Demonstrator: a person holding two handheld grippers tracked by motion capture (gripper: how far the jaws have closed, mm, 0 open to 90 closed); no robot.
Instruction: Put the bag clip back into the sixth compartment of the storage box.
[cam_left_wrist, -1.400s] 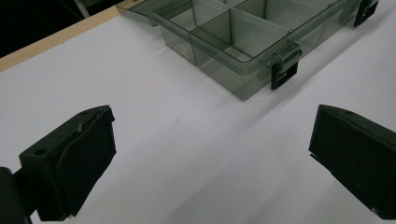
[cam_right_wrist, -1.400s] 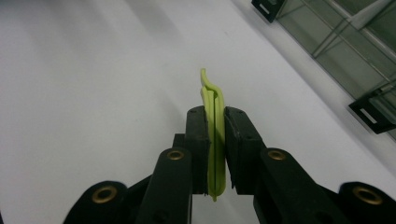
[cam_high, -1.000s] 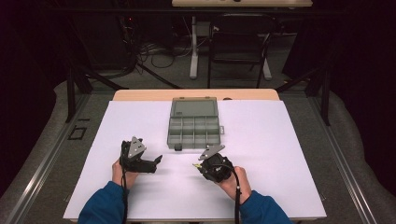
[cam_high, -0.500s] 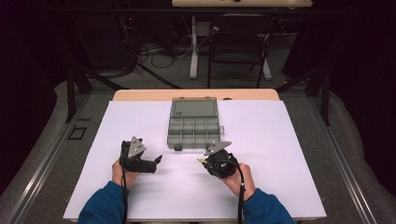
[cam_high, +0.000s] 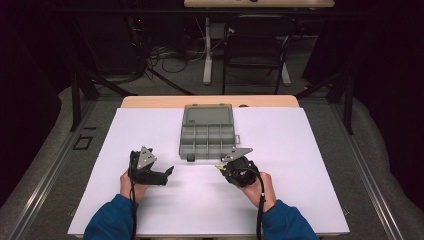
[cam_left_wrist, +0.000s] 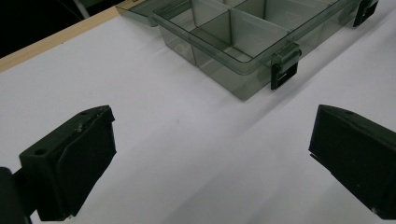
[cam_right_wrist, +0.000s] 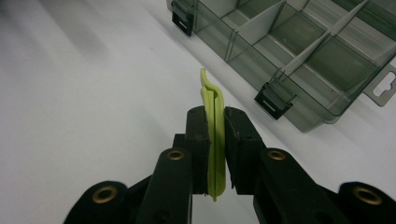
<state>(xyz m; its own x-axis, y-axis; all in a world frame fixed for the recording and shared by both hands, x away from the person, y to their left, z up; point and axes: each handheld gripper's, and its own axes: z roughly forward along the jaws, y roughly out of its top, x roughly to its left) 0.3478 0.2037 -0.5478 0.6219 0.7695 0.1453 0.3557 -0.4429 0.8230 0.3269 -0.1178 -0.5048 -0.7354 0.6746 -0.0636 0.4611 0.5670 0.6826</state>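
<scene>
The right hand-held gripper (cam_right_wrist: 215, 135) is clamped on a thin yellow-green plastic piece (cam_right_wrist: 212, 140), which stands on edge between the pads and pokes out past them towards twelve o'clock (possibly a clip; its shape is hard to read). At about one o'clock from it, near but apart, sits the open grey compartment box (cam_right_wrist: 299, 51) on the white desk (cam_right_wrist: 84, 93). The left hand-held gripper (cam_left_wrist: 210, 154) has its jaws spread wide with nothing between them, the box (cam_left_wrist: 243, 42) at its twelve o'clock.
</scene>
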